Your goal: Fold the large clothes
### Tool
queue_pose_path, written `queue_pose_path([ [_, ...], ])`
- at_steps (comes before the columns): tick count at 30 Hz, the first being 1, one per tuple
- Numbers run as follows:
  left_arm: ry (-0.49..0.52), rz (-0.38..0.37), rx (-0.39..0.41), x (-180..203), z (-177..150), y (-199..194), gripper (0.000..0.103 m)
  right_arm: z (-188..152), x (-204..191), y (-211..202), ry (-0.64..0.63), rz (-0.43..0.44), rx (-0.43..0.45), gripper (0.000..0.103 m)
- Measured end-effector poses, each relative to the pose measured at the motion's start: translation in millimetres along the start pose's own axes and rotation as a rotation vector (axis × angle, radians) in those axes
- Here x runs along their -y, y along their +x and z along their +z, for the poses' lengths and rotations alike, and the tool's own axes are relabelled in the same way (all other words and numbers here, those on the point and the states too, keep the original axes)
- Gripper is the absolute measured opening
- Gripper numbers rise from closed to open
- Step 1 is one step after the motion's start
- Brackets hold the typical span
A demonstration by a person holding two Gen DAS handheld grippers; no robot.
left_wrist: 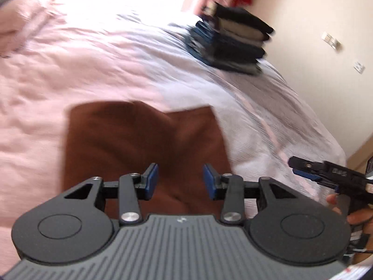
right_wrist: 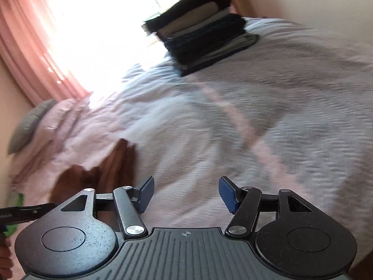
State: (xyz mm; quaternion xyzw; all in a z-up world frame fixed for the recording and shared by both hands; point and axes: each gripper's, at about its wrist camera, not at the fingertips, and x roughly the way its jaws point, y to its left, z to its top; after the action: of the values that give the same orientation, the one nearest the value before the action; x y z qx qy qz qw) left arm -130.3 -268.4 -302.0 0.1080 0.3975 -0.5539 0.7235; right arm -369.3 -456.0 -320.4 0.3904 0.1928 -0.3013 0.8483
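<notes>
Brown garment [left_wrist: 139,149] lying flat on the bed [left_wrist: 93,70], well short of the folded stack [left_wrist: 233,44]. Soft, limp, light (likely to sag). Best pinched at near corners. Left hand-held gripper [left_wrist: 180,182] and right hand-held gripper [right_wrist: 186,194] both agape, empty.

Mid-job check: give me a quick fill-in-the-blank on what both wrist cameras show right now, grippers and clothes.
1. The left gripper is open and holds ____.
2. The garment lying on the bed under the left gripper is ____ in colour.
3. The folded clothes at the far side of the bed are arranged in a ____.
4. The right gripper has its jaws ____.

Missing words: nothing; brown; stack; open
</notes>
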Motion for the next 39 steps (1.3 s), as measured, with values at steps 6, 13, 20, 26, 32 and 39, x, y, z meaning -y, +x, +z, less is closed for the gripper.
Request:
queue_pose_path([
  [6, -0.182, 0.224, 0.007, -113, -2, -14, 0.037, -18, -65, 89, 0.008, 0.284, -0.256, 0.059],
  [13, -0.317, 0.17, -0.05, -168, -36, -25, 0.037, -41, -72, 147, 0.178, 0.269, -0.438, 0.05],
  [20, -0.328, 0.119, -0.05, -165, -45, -17, 0.037, -42, -75, 158, 0.219, 0.269, -0.543, 0.04],
  [26, -0.322, 0.117, -0.047, -164, -44, -16, 0.037, -42, -73, 172, 0.267, 0.304, -0.405, 0.036],
  [32, -0.288, 0.12, -0.028, -159, -39, -20, 0.037, -34, -93, 154, 0.058, 0.32, -0.23, 0.008],
  [39, -0.171, 0.084, 0.008, -128, -22, -13, 0.037, 3, -99, 101, -0.167, 0.125, -0.013, 0.008],
])
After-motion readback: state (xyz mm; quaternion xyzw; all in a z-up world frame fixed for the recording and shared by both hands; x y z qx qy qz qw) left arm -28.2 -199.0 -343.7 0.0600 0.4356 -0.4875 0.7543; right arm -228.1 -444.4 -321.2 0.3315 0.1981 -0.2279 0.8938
